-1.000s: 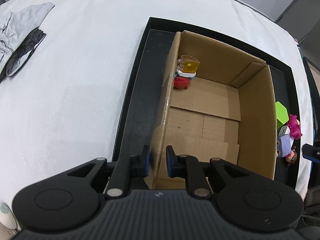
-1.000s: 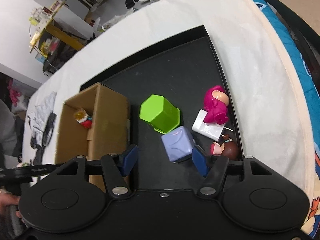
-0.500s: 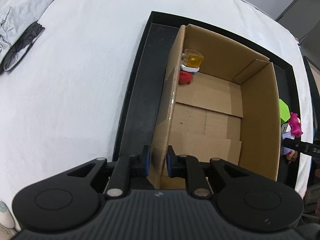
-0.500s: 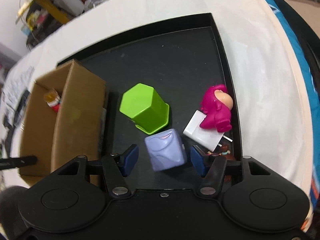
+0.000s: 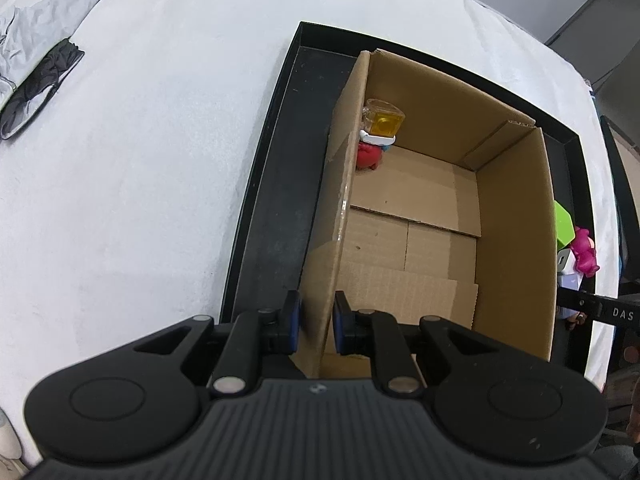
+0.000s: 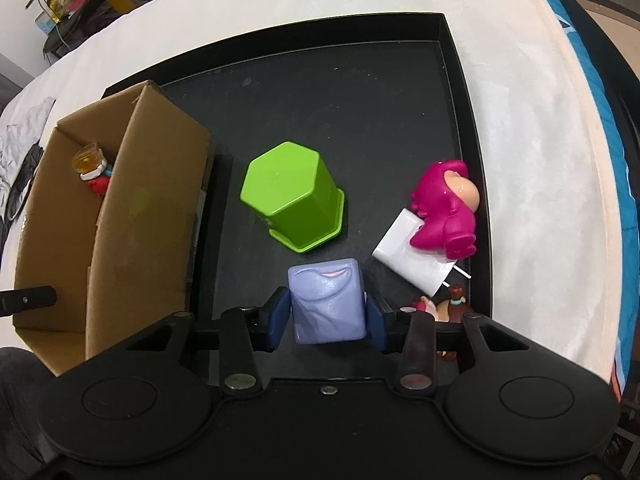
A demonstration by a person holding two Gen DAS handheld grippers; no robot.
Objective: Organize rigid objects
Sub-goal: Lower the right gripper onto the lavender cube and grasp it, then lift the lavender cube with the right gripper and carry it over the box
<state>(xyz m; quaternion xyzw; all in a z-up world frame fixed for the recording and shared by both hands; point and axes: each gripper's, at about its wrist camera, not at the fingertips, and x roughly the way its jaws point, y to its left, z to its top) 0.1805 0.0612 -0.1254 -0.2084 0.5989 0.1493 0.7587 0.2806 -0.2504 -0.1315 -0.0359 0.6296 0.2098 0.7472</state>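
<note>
White cloth covers the work surface (image 5: 152, 168), and on it sits one black tray (image 6: 452, 92) bearing everything in play. One open cardboard box (image 6: 156, 208) stands at the tray's left side; the left gripper (image 5: 316, 320) is clamped on the box's near-left wall, one pad outside and one inside, steadying it. Inside the box, in the far corner, lies one small figure with a yellow translucent top and red base (image 5: 378, 134).

Loose on the tray, largest first: one green hexagonal cup (image 6: 294, 196), lying mouth-down and tilted; one magenta bear figure (image 6: 444, 210), resting partly on one white card (image 6: 412, 256); one lavender cube toy (image 6: 328, 302); one small brown-haired figurine (image 6: 448, 306), largely hidden behind the right gripper's finger.

The right gripper (image 6: 328, 316) has just been closing, and its pads now sit against both sides of the lavender cube toy, which is on the tray floor.

Step in hand, as judged: securing the cube for transfer. The next move calls for a lift clear of the cup, a carry over the box wall, and a release inside.
</note>
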